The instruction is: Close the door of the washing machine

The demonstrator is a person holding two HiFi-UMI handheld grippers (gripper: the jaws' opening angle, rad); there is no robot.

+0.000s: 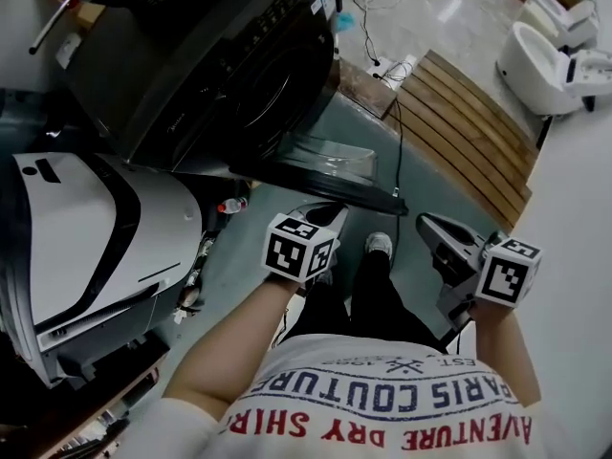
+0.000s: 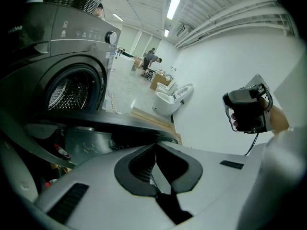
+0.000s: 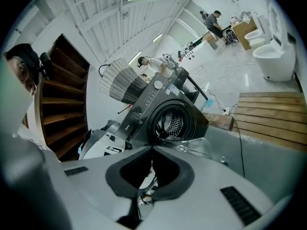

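A dark grey front-loading washing machine (image 1: 220, 75) stands ahead with its round door (image 1: 330, 165) swung open toward me. The drum (image 3: 172, 121) shows through the opening. My left gripper (image 1: 327, 216) is shut and empty, its tips just short of the door's edge (image 2: 105, 121), which fills the left gripper view in front of the jaws. My right gripper (image 1: 427, 225) is also shut and empty, held to the right of the door (image 3: 194, 145) and apart from it. The left gripper view also catches the right gripper (image 2: 247, 110) off to the right.
A white appliance (image 1: 86, 247) lies at my left. A wooden slatted platform (image 1: 469, 132) and white toilets (image 1: 550, 60) are at the right. A black cable (image 1: 398, 151) runs over the floor to a power strip (image 1: 394, 70). My feet stand below the door.
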